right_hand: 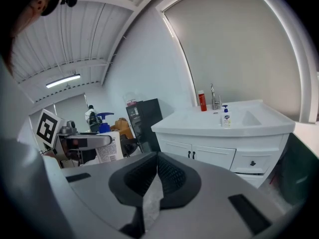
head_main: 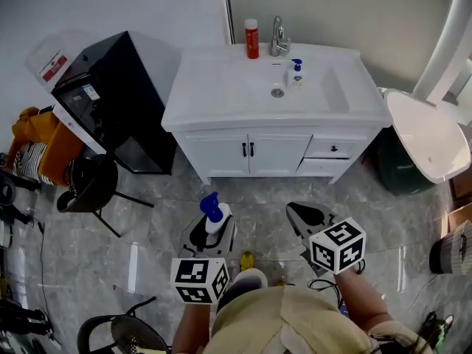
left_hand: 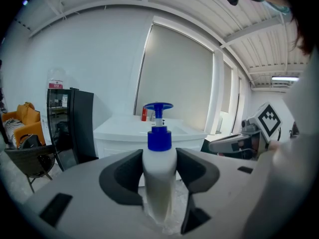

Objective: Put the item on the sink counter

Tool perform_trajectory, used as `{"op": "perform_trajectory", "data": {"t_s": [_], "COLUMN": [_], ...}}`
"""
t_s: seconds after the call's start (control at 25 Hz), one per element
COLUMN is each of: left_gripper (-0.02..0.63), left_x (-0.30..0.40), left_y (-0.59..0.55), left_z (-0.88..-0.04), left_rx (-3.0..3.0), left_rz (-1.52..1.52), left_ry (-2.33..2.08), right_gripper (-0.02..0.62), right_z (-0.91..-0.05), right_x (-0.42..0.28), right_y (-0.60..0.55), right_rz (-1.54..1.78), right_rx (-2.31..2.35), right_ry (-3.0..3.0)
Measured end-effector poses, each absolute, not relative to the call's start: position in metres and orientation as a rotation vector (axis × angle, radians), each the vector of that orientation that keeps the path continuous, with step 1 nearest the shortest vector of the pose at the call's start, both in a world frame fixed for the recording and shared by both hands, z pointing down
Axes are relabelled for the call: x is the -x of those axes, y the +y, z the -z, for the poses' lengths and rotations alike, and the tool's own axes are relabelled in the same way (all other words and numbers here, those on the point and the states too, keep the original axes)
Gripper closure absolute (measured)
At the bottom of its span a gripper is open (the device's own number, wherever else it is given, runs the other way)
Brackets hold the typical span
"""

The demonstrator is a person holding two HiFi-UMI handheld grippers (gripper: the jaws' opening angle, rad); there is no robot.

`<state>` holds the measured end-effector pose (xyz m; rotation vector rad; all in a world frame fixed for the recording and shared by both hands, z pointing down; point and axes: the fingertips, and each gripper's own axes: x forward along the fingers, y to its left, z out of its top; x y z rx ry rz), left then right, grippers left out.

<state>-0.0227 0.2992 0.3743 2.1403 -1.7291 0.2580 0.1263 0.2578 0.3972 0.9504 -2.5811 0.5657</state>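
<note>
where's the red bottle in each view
head view: red bottle top centre, beside the faucet.
left gripper view: red bottle small, near picture centre.
right gripper view: red bottle upper right of centre, left of the faucet.
shared landmark: white sink counter.

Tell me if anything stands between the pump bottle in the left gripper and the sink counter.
Nothing visible does. The left gripper holds the pump bottle, and only open floor lies between it and the sink counter. A red bottle, a soap dispenser and the tap stand near the basin.
</note>
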Motion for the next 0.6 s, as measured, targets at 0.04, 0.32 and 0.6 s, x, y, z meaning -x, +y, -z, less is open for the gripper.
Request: {"op": "perform_trajectory", "data": {"t_s": [0.04, 0.32, 0.6], "left_gripper": [0.373, 0.373, 0.373], "left_x": [0.028, 0.061, 0.083], "left_y": [0.294, 0.268, 0.250], "left_z": [-0.373, -0.372, -0.372], "left_rx": [-2.149, -2.192, -2.212], "left_rz": [-0.258, -0.262, -0.233], "left_ry": [-1.720, -1.668, -1.640], "right_gripper": [0.569, 0.569, 0.569], "right_z": [-0.396, -0.394, -0.394], "right_x": [-0.121, -0.085, -0.060], "right_y": [0.254, 0.232, 0.217], "right_rz": [-0.566, -0.556, -0.544], "right_rx": [-0.961, -1.000, -1.014], "right_ry": [-2.577, -2.552, -2.529]}}
